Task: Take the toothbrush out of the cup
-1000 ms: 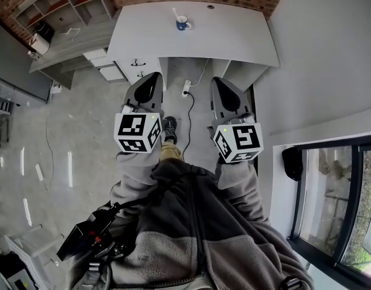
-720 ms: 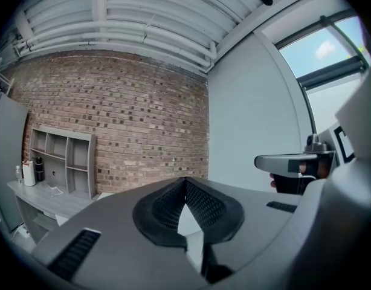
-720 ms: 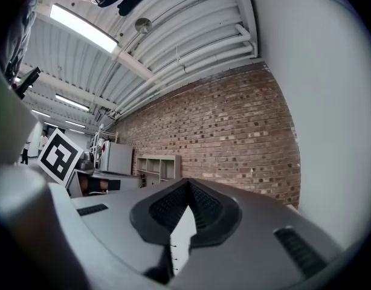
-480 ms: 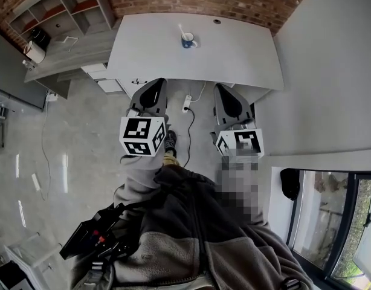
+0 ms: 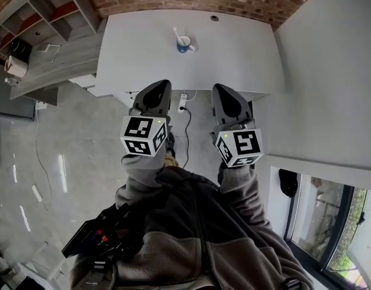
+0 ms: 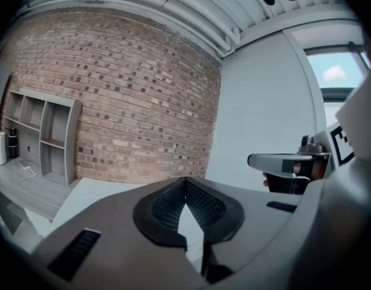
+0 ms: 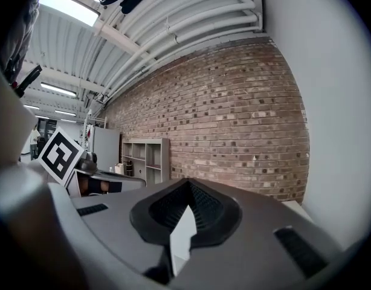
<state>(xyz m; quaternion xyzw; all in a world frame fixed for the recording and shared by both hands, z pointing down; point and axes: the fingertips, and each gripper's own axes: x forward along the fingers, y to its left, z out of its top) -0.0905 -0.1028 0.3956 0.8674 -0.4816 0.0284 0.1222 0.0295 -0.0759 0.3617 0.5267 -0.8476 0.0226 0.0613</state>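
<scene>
L gripper (image 5: 156, 91) is hanging low near the body, jaws pressed together w/ nothing between them, pointing toward the table (image 5: 137, 53) edge. Toothbrush (image 5: 176, 32) is leaning in the cup (image 5: 184, 43), mid-table near the brick wall, well apart from both tools. R gripper (image 5: 226, 96) is likewise clenched and empty.

Step in hand is prob. the approach. Best to open one gripper before reaching, come in from above and pinch the thin, stiff white stem above the rim, w/ the other steadying the cup. Cup is round, glossy, blue outside, white inside, so likely slick. Tabletop is flat matte white.
</scene>
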